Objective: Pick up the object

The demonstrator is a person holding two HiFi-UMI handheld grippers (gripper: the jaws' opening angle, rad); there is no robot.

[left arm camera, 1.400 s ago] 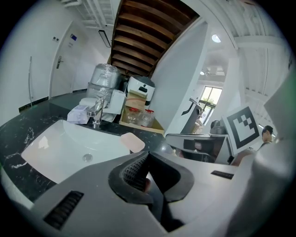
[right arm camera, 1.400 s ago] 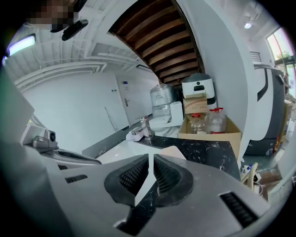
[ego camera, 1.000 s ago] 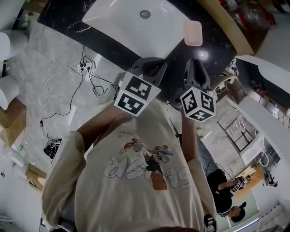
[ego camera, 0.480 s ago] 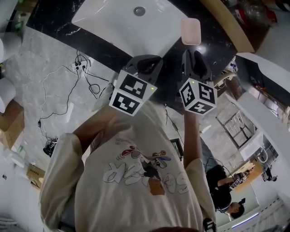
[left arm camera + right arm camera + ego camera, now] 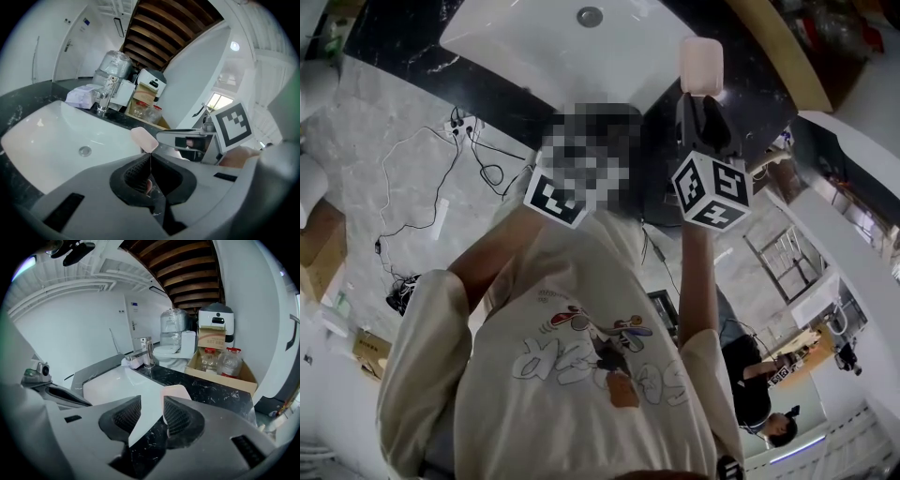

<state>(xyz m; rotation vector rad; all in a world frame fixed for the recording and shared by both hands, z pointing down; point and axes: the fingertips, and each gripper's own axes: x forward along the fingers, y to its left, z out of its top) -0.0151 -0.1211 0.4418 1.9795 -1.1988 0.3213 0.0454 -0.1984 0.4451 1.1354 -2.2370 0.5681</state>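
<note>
My R tool (image 5: 151, 404): jaws had just been opening, stood wide apart, nothing between. Pink object (image 5: 176, 392) lay on black table (image 5: 213, 390) just past its tips, beside white sink (image 5: 117, 383). L tool (image 5: 150, 157) was closed, empty.

Right gripper (image 5: 705, 105): jaws have just been opening, with only bare surface in the gap. Head view: it closed in on the pink object (image 5: 701, 66) at upper centre and its tips now meet the object's lower edge. Left gripper (image 5: 150, 160): marker cube (image 5: 553, 200) drifted lower left.
</note>
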